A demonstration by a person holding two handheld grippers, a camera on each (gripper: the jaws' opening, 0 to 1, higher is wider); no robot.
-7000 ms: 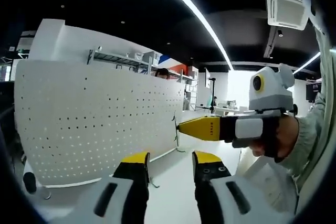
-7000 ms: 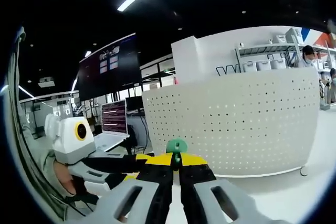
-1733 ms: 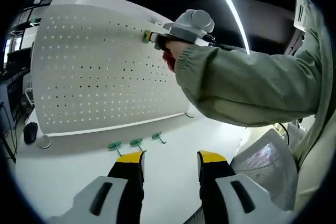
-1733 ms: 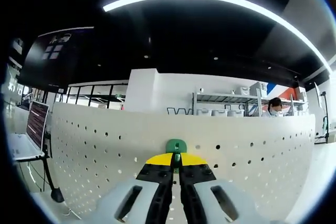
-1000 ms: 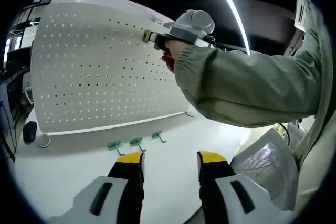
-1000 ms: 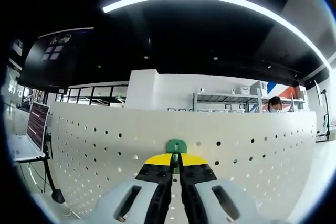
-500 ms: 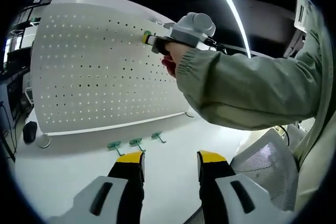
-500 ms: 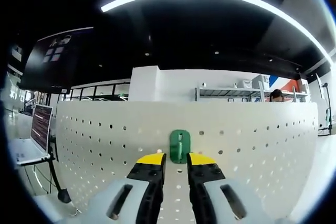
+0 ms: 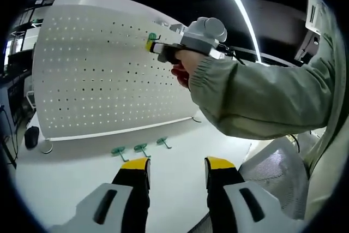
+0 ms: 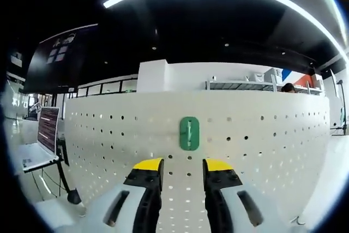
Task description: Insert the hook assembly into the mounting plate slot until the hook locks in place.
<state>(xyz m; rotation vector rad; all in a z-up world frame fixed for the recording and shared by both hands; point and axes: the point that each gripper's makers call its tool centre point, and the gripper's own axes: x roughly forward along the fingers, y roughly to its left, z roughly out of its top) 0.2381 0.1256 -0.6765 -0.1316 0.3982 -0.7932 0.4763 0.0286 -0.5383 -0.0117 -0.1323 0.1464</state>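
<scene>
A green hook assembly (image 10: pixel 189 133) sits flat on the white perforated mounting plate (image 10: pixel 262 135), near its upper edge. My right gripper (image 10: pixel 182 165) hangs open just below and short of it, touching nothing. In the left gripper view the same green hook (image 9: pixel 152 37) shows high on the plate (image 9: pixel 92 75), with the right gripper (image 9: pixel 149 46) at the end of a grey-green sleeve (image 9: pixel 256 96) beside it. My left gripper (image 9: pixel 177 165) is open and low over the white table (image 9: pixel 65 178), with nothing between its jaws. Three spare green hooks (image 9: pixel 141 148) lie at the plate's foot.
A dark round foot (image 9: pixel 31 137) and a metal loop (image 9: pixel 47 148) stand at the plate's left base. A white mesh chair (image 9: pixel 275 173) is at the right. A laptop (image 10: pixel 38 145) on a stand sits left of the plate. Shelving (image 10: pixel 256 84) rises behind.
My right gripper has opened, let go of the green hook and drawn back from the plate. The hook stays on the plate. My left gripper has held still.
</scene>
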